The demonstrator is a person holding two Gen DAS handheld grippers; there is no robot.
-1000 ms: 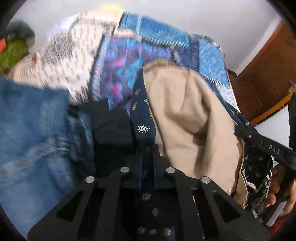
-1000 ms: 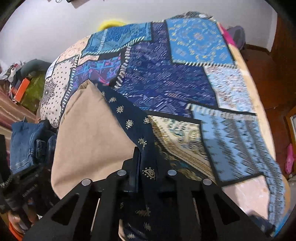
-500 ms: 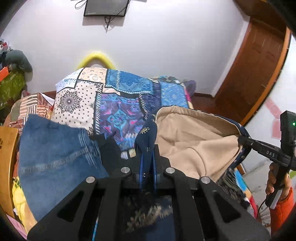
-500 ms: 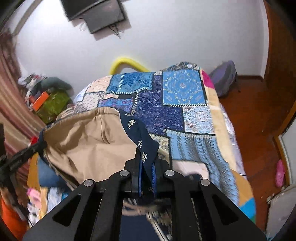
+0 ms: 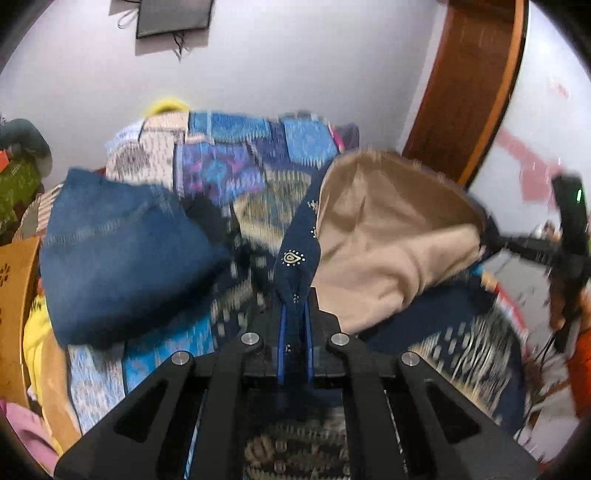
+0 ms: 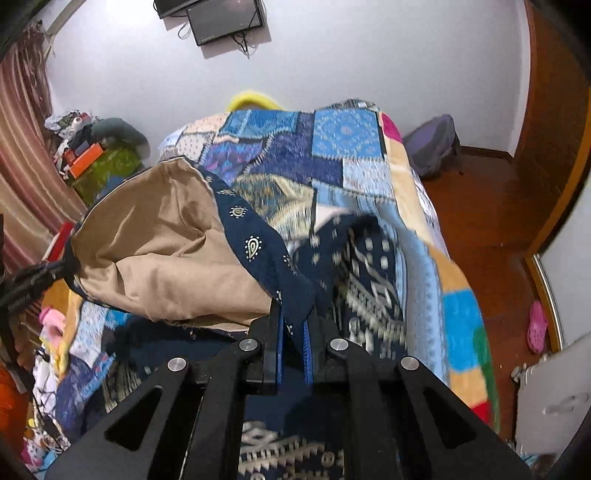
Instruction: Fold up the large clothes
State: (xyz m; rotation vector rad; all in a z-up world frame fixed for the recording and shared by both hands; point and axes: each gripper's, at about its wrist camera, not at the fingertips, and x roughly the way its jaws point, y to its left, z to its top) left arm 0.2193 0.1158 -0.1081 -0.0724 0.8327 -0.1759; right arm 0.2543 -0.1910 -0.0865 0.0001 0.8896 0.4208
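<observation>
A large navy garment with gold paisley print and a tan lining hangs stretched between both grippers above the bed. My left gripper is shut on one corner of its navy edge. My right gripper is shut on the other corner; the tan lining billows open between them. The rest of the garment drapes down onto the bed. The right gripper also shows at the right of the left wrist view, the left gripper at the left edge of the right wrist view.
A patchwork quilt covers the bed. Folded blue jeans lie at the bed's left. Piled clutter sits by the striped curtain. A wooden door and wooden floor are to the right. A TV hangs on the wall.
Both grippers have lifted and pulled back with the garment, which now hangs higher and more spread. The views tilted up from the bed to show the wall and TV.
</observation>
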